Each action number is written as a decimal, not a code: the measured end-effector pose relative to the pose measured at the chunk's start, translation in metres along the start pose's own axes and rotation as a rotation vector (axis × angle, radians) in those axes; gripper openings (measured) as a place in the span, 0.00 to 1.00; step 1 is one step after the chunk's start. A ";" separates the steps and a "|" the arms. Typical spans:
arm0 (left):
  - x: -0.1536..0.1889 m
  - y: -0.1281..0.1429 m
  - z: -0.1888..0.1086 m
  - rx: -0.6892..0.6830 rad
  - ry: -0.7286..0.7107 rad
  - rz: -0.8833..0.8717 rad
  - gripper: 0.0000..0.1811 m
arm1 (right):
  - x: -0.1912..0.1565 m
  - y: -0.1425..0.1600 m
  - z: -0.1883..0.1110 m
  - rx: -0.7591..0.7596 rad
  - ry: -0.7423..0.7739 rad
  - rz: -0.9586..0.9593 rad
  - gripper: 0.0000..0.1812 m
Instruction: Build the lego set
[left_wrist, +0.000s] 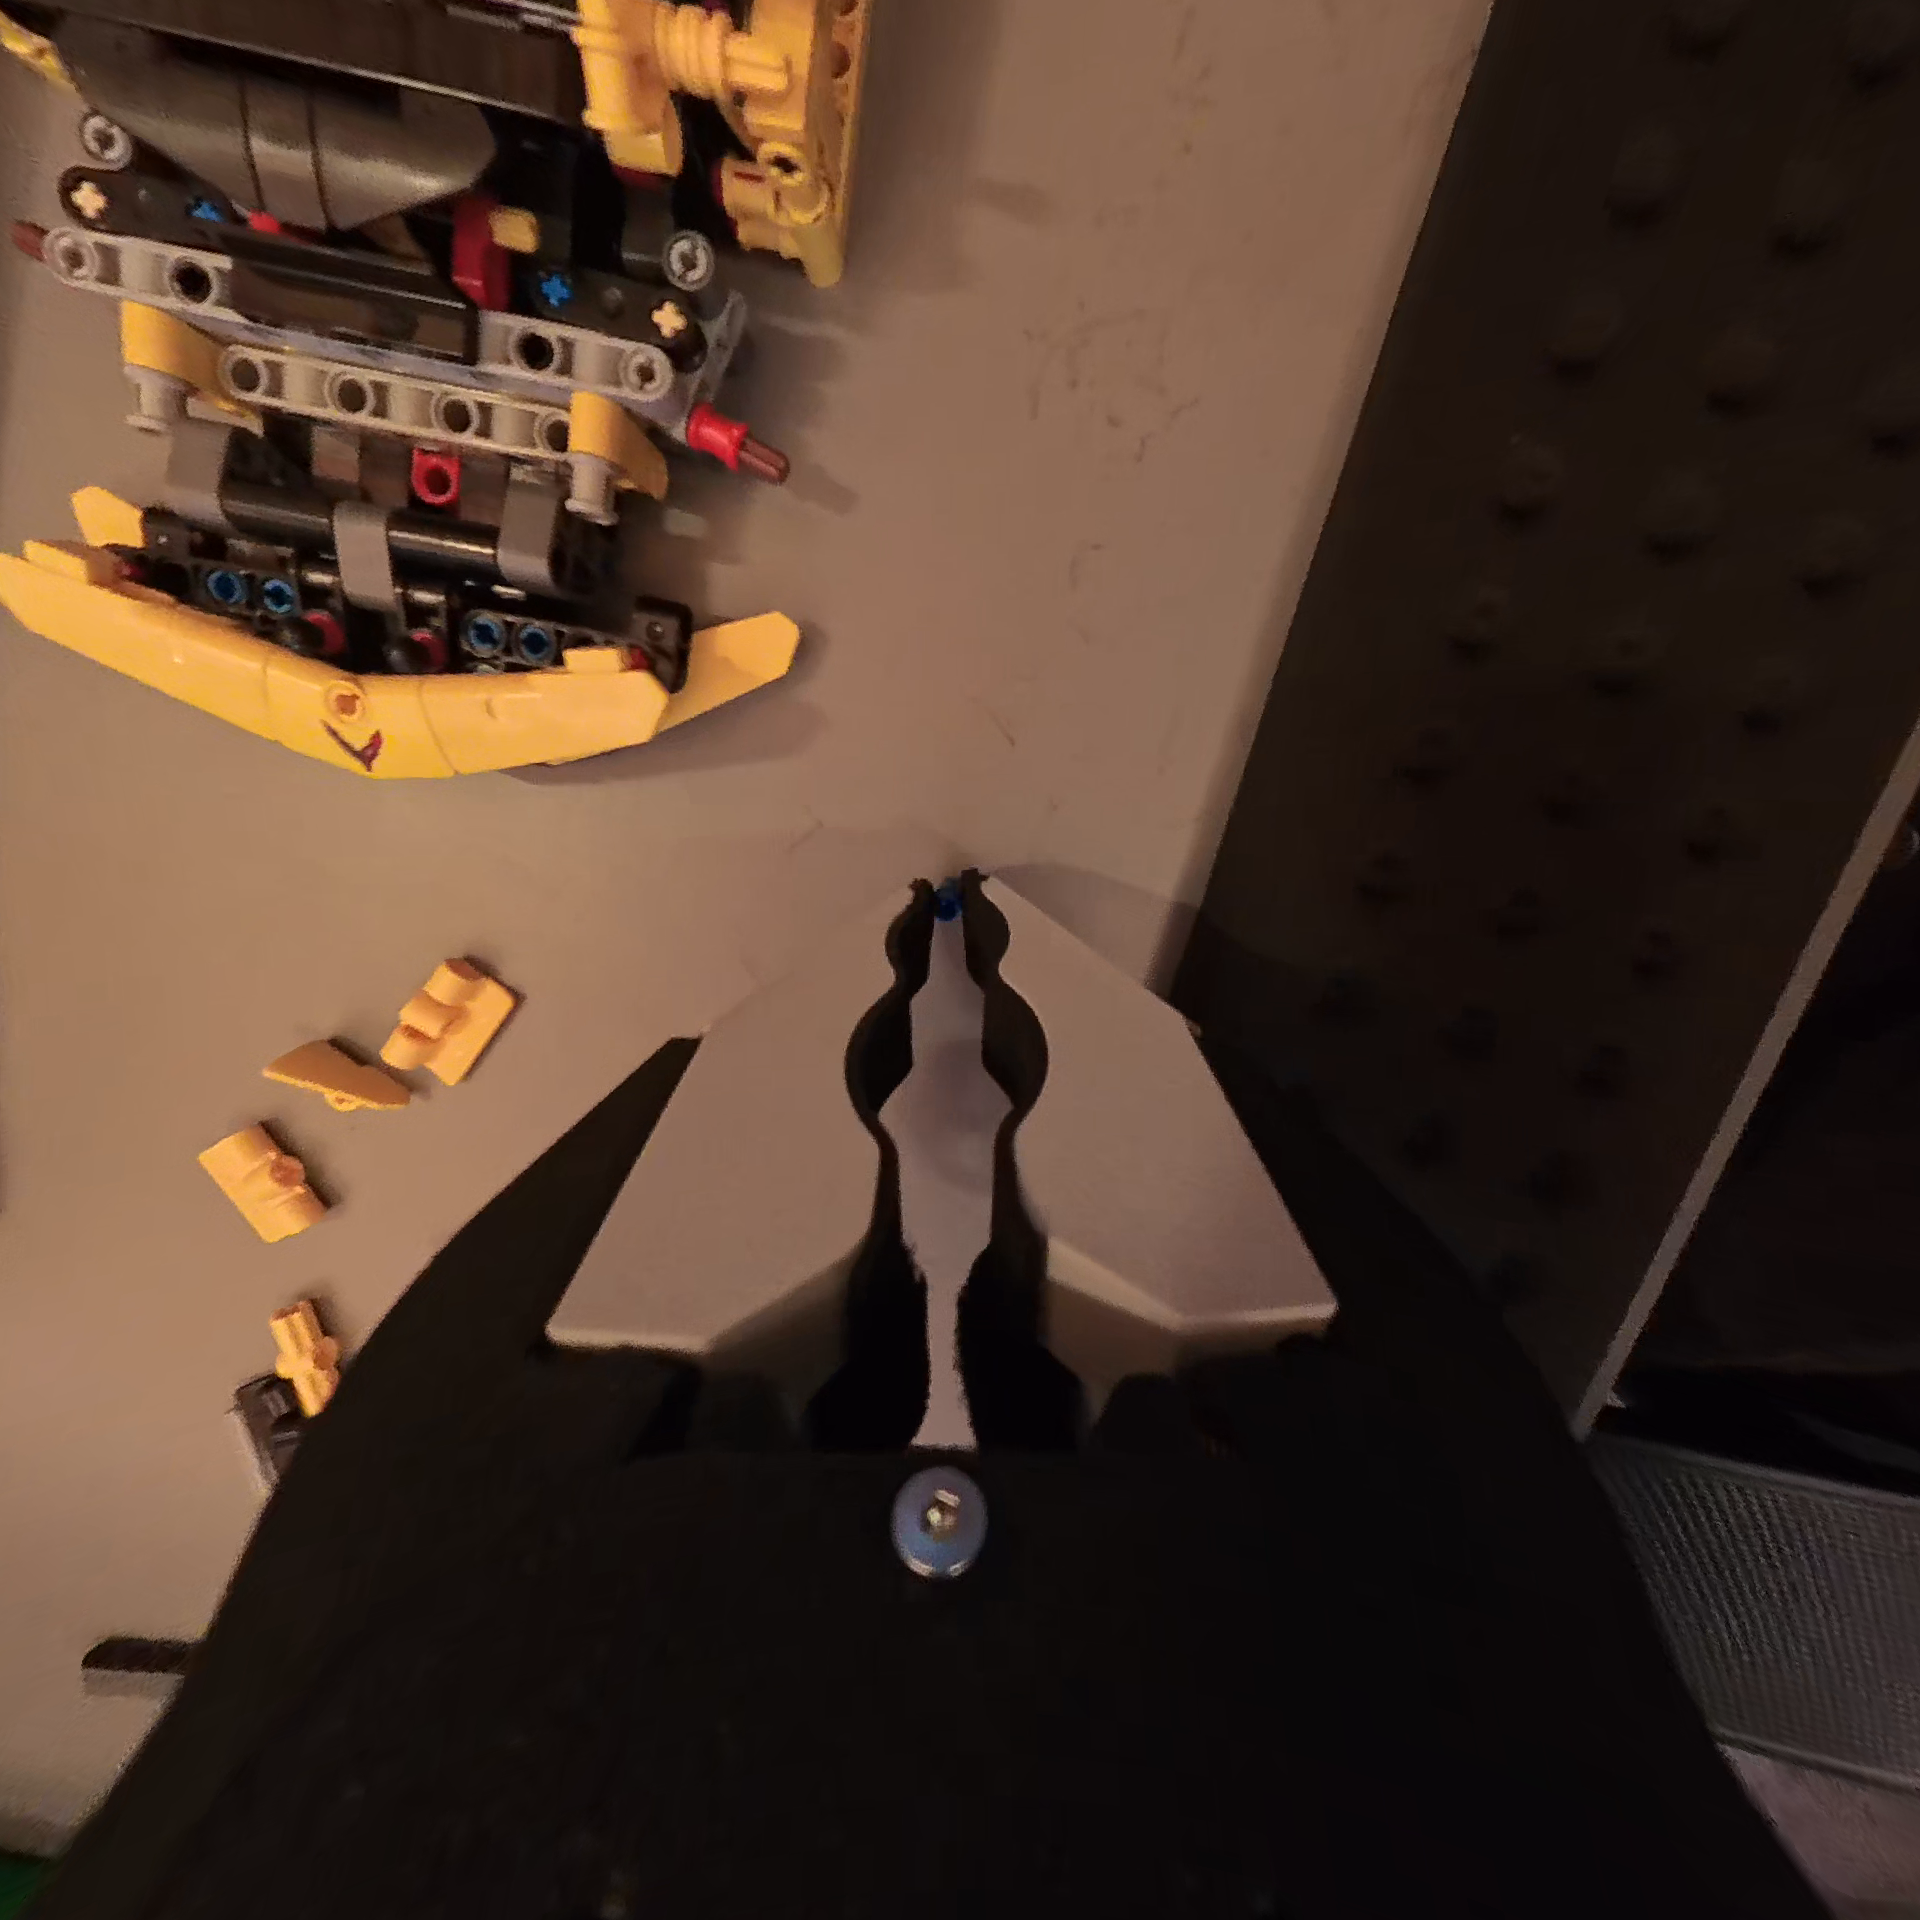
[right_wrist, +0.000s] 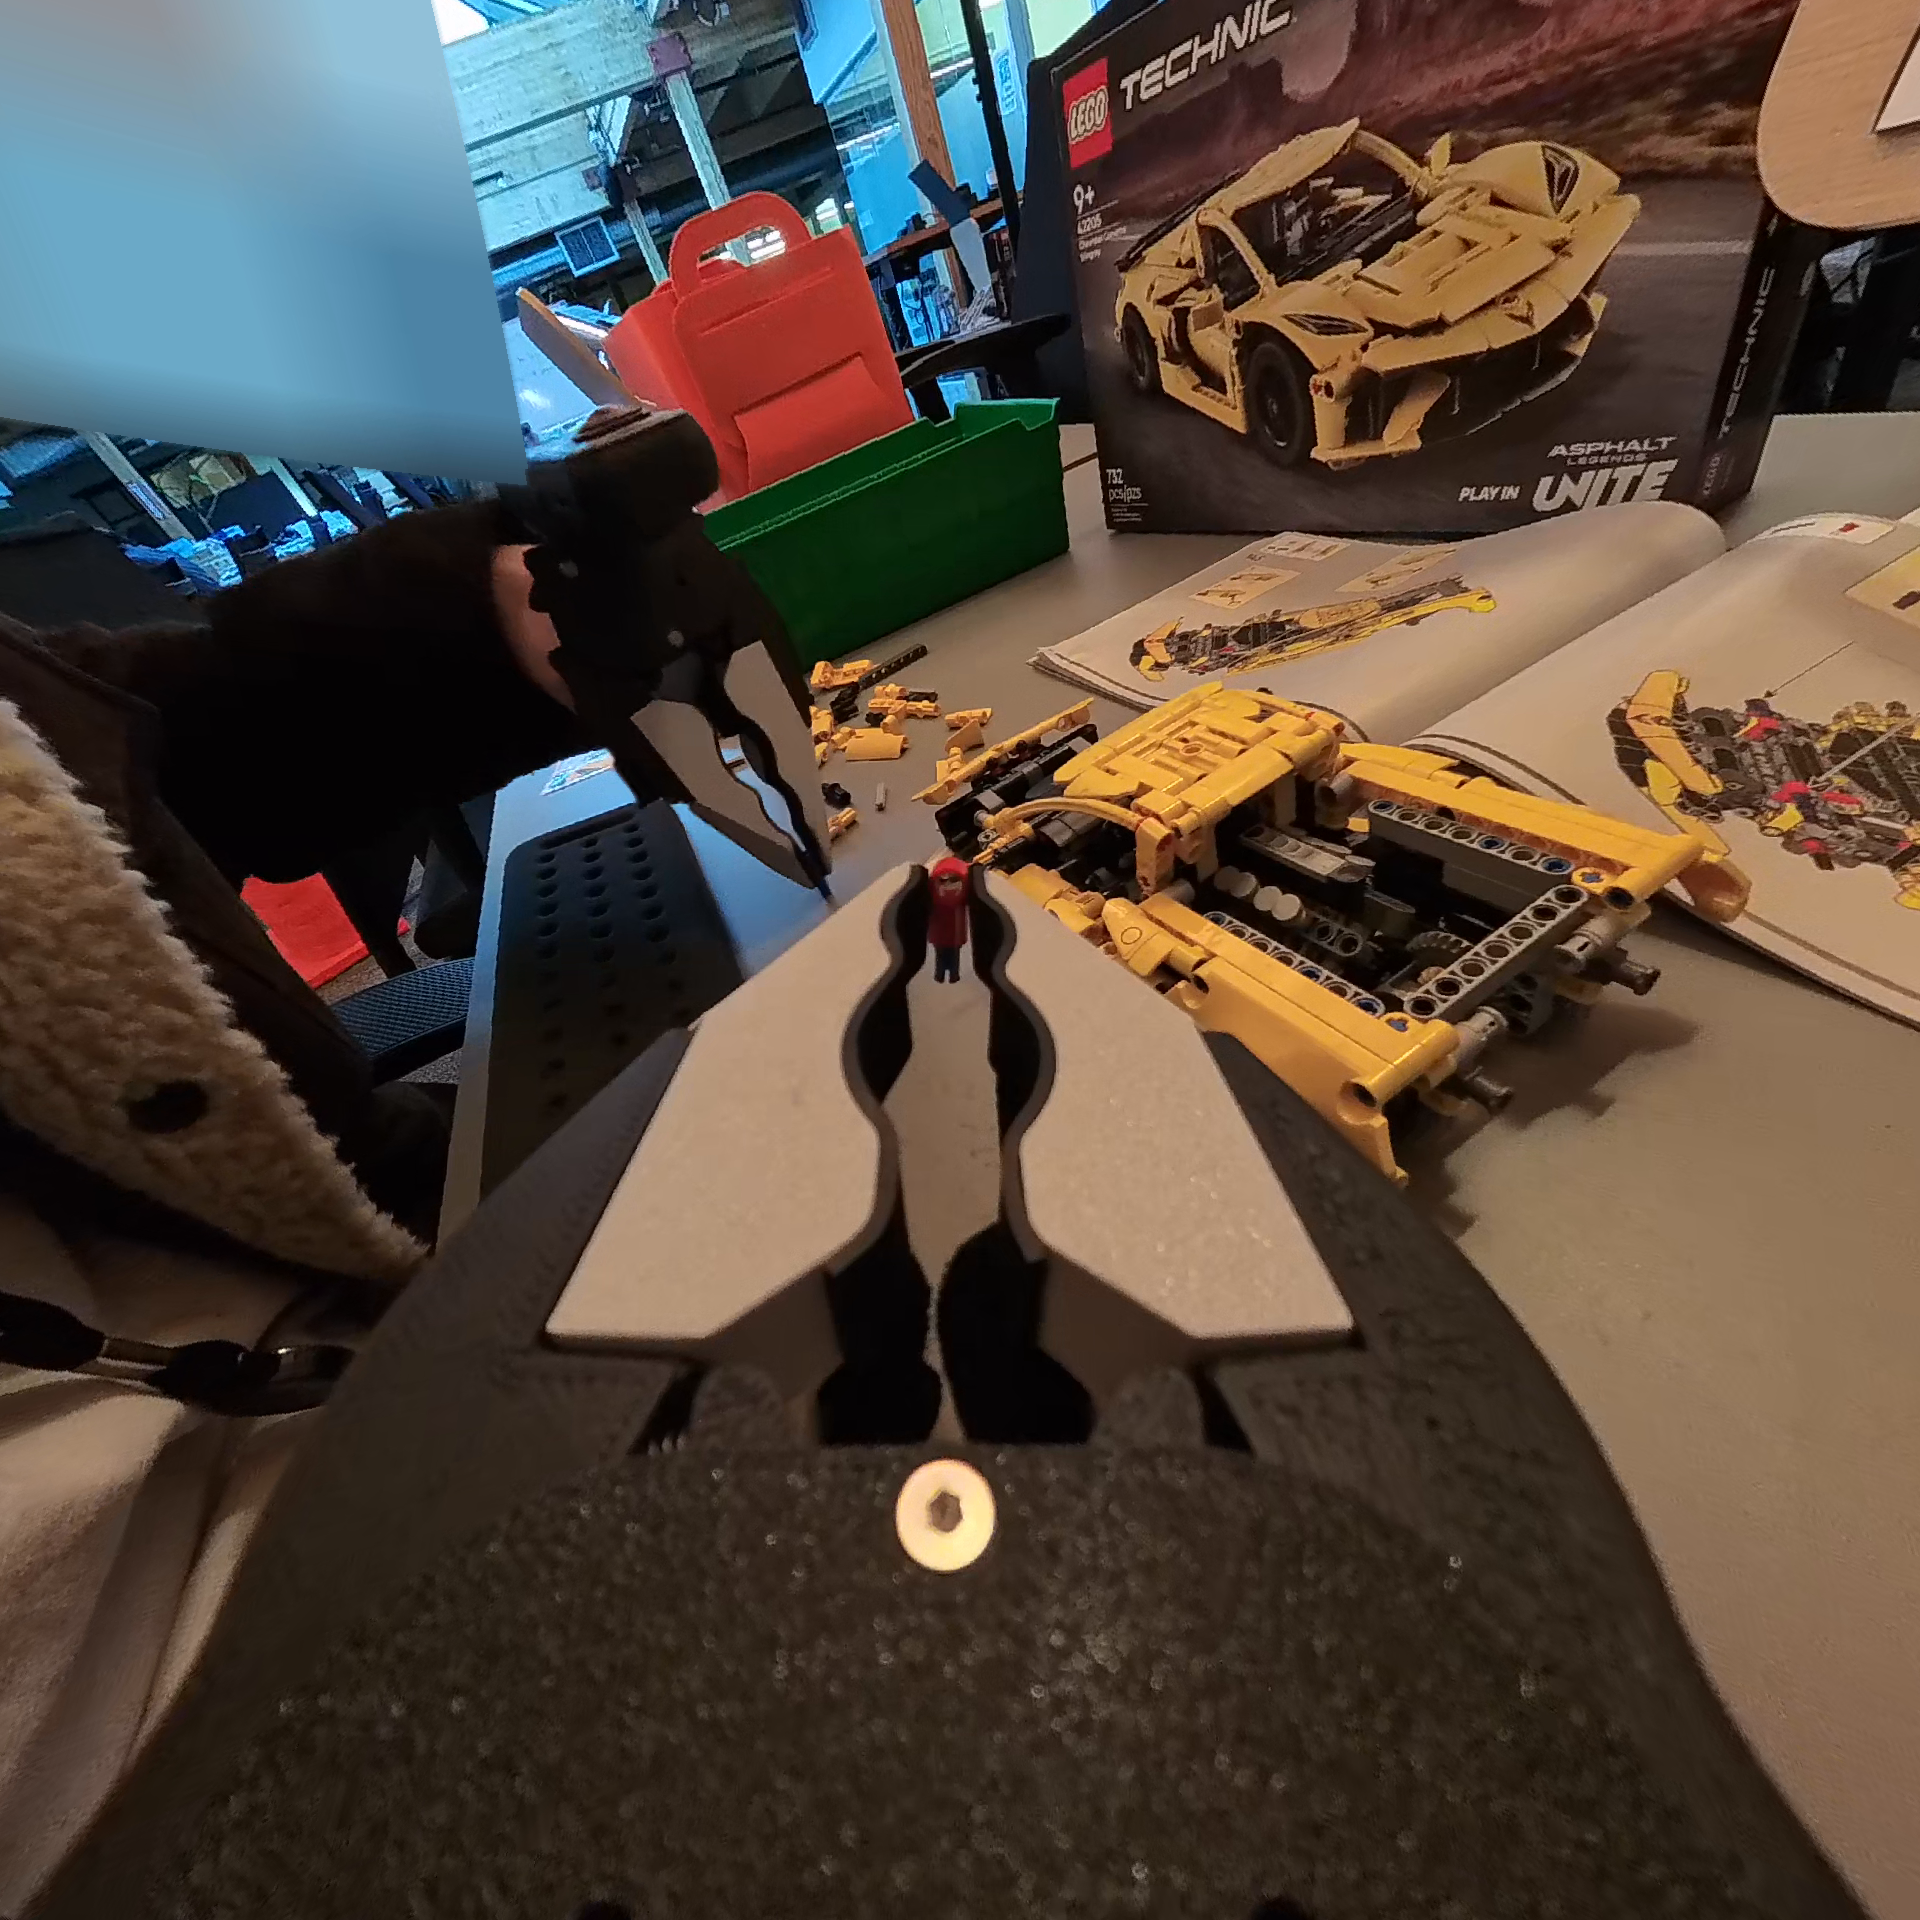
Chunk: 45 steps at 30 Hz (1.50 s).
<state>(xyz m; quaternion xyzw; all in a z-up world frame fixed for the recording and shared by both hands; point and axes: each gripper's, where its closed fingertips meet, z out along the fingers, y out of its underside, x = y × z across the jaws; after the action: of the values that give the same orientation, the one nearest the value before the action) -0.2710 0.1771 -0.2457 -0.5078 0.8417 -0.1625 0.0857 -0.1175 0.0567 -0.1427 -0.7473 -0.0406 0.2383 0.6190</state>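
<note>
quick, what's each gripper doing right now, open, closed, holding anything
Left gripper: closed on a small blue pin.
Right gripper: closed on a small red pin.

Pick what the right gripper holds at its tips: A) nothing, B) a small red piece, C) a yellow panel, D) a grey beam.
B: the right gripper is closed on a small red piece between its fingertips, just short of the yellow car.
</note>
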 end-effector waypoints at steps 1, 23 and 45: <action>-0.002 -0.004 -0.002 0.029 -0.005 -0.007 0.03 | 0.000 0.000 0.000 0.000 -0.001 0.000 0.03; -0.139 -0.215 -0.141 1.466 0.444 -0.556 0.02 | 0.112 -0.135 0.075 0.114 -0.137 0.114 0.03; -0.116 -0.221 -0.119 1.486 0.634 -0.567 0.02 | 0.079 -0.116 0.096 0.156 -0.151 -0.039 0.03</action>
<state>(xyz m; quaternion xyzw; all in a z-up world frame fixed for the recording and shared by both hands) -0.0700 0.2066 -0.0571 -0.4417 0.3418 -0.8218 0.1130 -0.0599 0.1983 -0.0685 -0.6759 -0.0830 0.2844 0.6748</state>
